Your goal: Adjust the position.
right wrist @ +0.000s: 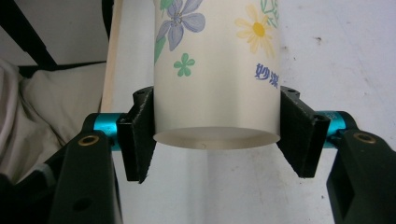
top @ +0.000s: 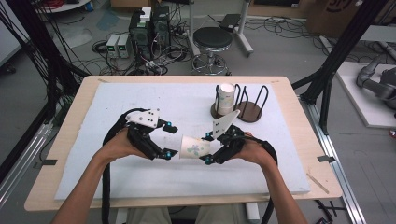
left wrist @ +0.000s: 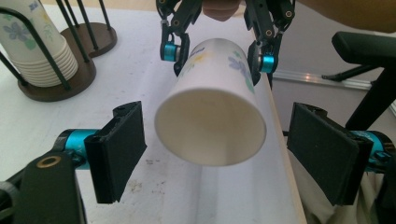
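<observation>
We are holding one flowered paper cup point(top: 194, 148) sideways at the centre of the frame, above the white-covered table point(top: 116, 177). Our right claw point(top: 209, 148) is pinching the cup's narrow base end, likely so the open mouth faces the left claw point(top: 172, 138), which is standing spread on either side of the rim without touching it. In the upper right, two wire cup holders are sitting side by side: one point(top: 223, 103) carrying a stack of cups point(top: 226, 97), the other point(top: 251, 105) empty.
</observation>
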Demonstrator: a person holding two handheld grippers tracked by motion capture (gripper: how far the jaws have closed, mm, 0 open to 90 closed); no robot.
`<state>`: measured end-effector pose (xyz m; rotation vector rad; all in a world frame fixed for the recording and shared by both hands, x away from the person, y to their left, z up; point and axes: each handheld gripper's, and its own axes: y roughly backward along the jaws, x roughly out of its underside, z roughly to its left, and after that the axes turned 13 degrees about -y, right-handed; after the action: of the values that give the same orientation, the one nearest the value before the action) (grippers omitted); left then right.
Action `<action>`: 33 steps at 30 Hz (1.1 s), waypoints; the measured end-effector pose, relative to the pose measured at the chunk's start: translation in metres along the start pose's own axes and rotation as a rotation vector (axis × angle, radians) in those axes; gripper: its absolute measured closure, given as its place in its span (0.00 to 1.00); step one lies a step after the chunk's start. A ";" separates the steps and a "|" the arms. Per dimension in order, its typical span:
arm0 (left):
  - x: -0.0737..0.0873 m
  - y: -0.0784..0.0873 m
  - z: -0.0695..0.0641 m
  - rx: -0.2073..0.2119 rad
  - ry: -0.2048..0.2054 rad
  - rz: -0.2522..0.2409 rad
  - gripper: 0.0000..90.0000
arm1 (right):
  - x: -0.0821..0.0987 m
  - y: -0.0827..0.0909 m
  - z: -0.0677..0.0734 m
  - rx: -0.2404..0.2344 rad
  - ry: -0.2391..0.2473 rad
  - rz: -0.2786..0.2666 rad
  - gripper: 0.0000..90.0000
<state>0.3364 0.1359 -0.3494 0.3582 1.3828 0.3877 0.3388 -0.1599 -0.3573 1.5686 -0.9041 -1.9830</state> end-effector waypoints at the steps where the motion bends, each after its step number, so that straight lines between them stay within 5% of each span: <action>1: 0.002 0.001 -0.001 -0.002 0.000 -0.006 0.21 | 0.002 0.001 0.000 -0.007 -0.003 -0.016 0.41; 13: 0.029 0.002 -0.015 -0.074 0.037 -0.128 0.21 | 0.016 0.002 -0.001 -0.051 -0.026 -0.161 0.41; 25: 0.061 -0.006 -0.031 -0.142 0.076 -0.302 0.21 | 0.032 -0.007 -0.004 -0.119 -0.062 -0.296 0.41; 33: 0.063 -0.014 -0.031 -0.138 0.079 -0.314 0.21 | 0.037 -0.012 -0.005 -0.149 -0.063 -0.359 0.41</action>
<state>0.3153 0.1539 -0.4157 0.0104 1.4527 0.2367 0.3351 -0.1785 -0.3913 1.6818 -0.5074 -2.2946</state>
